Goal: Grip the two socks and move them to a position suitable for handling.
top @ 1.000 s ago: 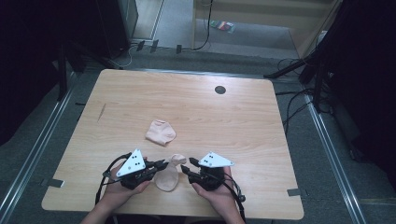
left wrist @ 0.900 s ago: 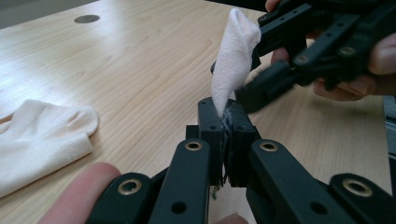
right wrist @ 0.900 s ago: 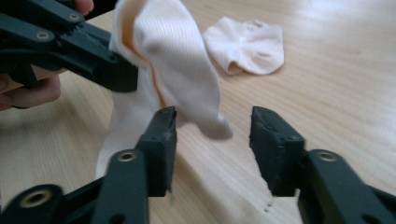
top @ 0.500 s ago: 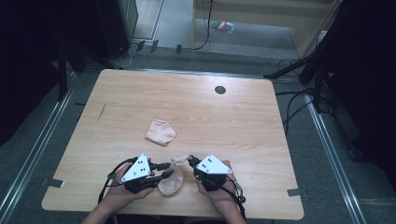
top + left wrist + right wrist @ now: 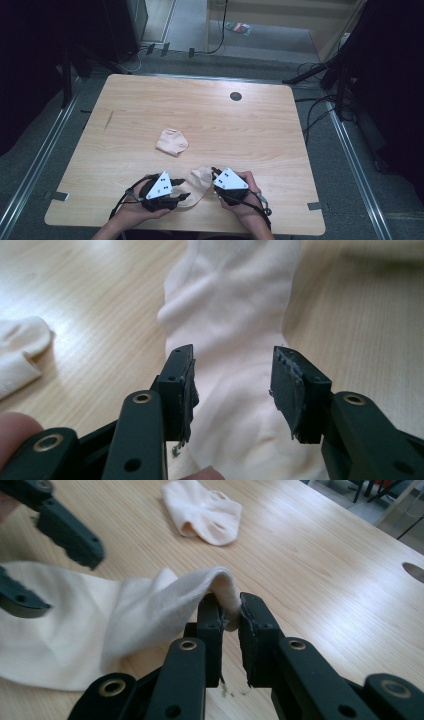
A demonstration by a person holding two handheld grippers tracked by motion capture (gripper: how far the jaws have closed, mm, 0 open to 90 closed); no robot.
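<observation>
We've got the right gripper (image 5: 230, 611) pinched on the edge of the sock (image 5: 196, 184) near the front edge of the table (image 5: 280, 130); the left gripper (image 5: 234, 386) is spread wide around its other end. That pinch looks thin, so we'd guess a tug could pop it loose. The second sock (image 5: 171, 141) sits well apart. No containers here.

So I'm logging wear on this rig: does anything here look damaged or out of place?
The left gripper's pads look frayed and ragged along their edges, in the left gripper view. Otherwise nothing stands out: one sock lies crumpled mid-table, the other sock is pinched in the right gripper.
</observation>
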